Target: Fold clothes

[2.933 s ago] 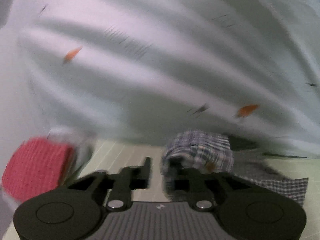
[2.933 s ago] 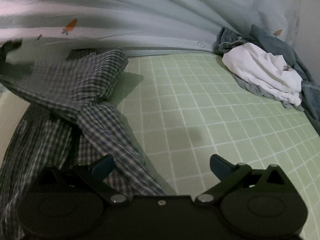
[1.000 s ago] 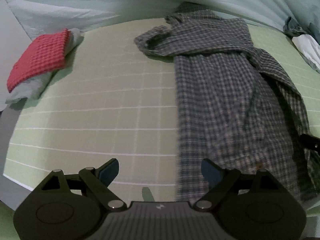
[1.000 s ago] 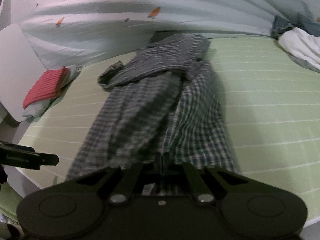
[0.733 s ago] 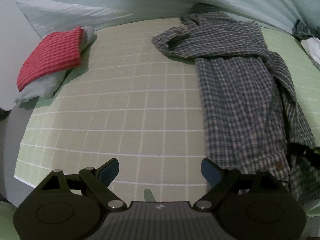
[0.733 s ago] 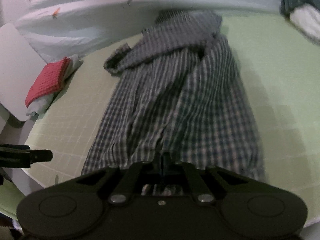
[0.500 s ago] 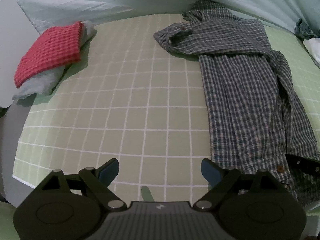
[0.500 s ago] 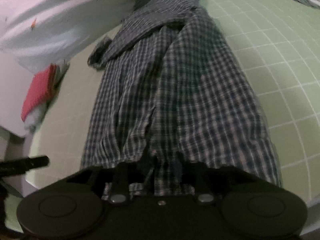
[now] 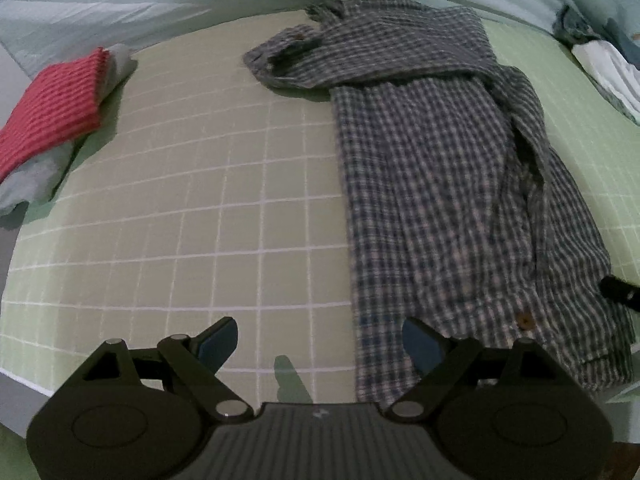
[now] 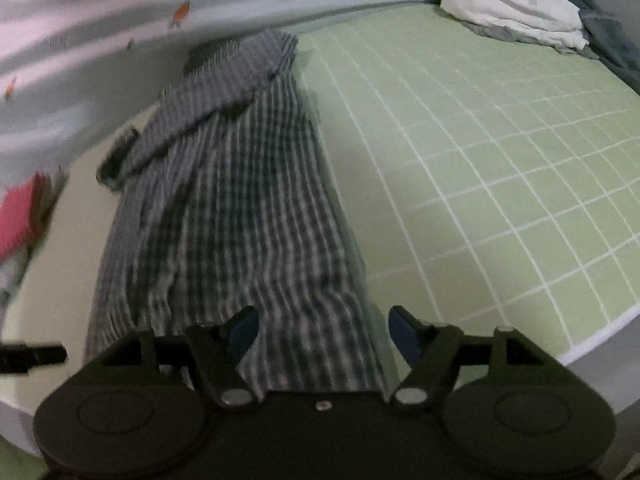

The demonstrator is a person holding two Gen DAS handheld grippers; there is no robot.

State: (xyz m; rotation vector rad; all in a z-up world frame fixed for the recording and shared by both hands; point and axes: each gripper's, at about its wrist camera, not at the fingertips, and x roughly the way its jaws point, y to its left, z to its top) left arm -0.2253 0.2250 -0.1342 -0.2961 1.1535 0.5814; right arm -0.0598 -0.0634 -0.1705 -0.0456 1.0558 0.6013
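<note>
Right claw [image 10: 324, 330] is mid-release, jaws opening, with the near hem of the plaid shirt [image 10: 236, 216] lying between its 2 blue pads but not pinched by them. Left claw [image 9: 318, 340] is spread wide with nothing in it, hanging over bare green grid sheet [image 9: 180, 200], and the shirt's left edge runs just under its right pad. That left view is the sharper one: it shows a brown button [image 9: 524, 321] near the hem, a sleeve folded across the top, and a red knit item [image 9: 52, 108] on a grey folded piece well off to the left. It also catches a dark tip [image 9: 620, 292] poking in at the shirt's right edge. Over in the right view things are blurry, but you get the white and blue laundry pile [image 10: 516, 8] far across the bed and the pale carrot-print duvet [image 10: 100, 40] behind the collar end. Shirt lies lengthwise, stretching away from both claws.
</note>
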